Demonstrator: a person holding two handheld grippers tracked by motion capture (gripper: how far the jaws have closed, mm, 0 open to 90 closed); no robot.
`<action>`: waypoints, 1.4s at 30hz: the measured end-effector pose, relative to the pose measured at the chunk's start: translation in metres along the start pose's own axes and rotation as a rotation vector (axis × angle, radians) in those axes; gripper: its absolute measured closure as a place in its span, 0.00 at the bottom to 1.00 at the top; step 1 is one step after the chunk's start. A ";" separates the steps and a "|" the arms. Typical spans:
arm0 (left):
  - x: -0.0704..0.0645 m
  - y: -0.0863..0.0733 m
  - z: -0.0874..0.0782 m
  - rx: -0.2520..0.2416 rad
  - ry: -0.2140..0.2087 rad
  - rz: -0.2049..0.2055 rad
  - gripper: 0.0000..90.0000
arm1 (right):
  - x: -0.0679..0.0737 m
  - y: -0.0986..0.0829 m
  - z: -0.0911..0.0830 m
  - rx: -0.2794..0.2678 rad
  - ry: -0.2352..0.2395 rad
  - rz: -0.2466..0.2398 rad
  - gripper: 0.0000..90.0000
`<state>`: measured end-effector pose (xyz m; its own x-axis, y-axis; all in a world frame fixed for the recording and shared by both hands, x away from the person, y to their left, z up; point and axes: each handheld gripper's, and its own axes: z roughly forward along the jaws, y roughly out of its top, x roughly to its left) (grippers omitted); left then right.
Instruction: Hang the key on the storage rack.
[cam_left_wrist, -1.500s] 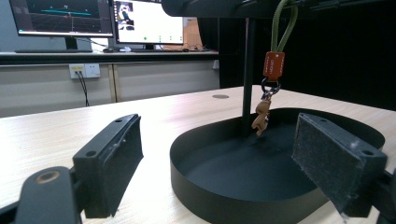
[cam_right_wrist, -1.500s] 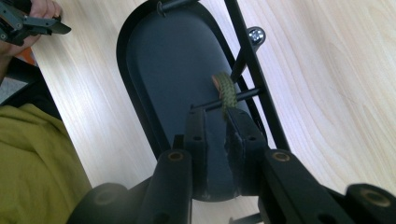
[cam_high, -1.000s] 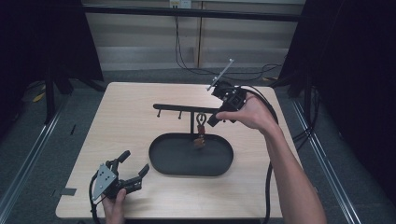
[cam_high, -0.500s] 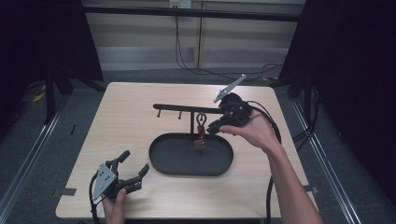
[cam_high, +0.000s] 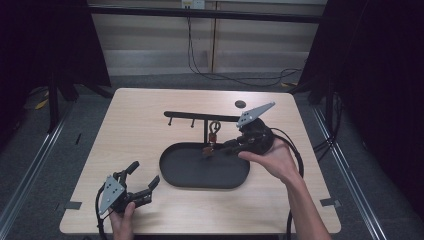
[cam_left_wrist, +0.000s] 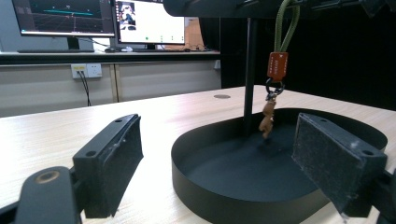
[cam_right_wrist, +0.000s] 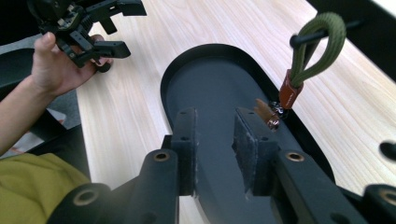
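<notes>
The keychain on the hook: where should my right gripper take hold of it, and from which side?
Probably grip the orange tag just below the green cord loop: it is flat, stiff-looking and hangs upright. Bring the right gripper in level from the tray side, jaws across the tag's flat faces. The small charm below dangles loose.

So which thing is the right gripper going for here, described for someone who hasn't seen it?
On the wooden table sits a black oval tray with a T-shaped hook stand. From its crossbar hangs the keychain: the stand's sole hanging item, an olive cord loop, orange tag, small brown charm.
</notes>
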<state>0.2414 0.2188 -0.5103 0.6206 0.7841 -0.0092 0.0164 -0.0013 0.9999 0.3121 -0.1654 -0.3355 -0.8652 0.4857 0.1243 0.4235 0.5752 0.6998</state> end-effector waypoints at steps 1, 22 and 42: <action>0.000 0.000 0.000 0.003 0.000 0.004 0.17 | 0.000 -0.007 0.001 -0.023 -0.027 0.013 0.76; 0.001 0.000 0.000 0.006 -0.005 0.008 0.17 | 0.006 -0.102 0.029 -0.240 -0.091 0.131 0.49; 0.000 0.000 0.000 0.003 0.000 0.003 0.17 | 0.025 -0.182 0.060 -0.618 -0.335 0.148 0.25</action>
<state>0.2414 0.2190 -0.5103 0.6209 0.7838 -0.0066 0.0172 -0.0052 0.9998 0.2290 -0.2183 -0.5019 -0.6394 0.7629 0.0953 0.2147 0.0581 0.9749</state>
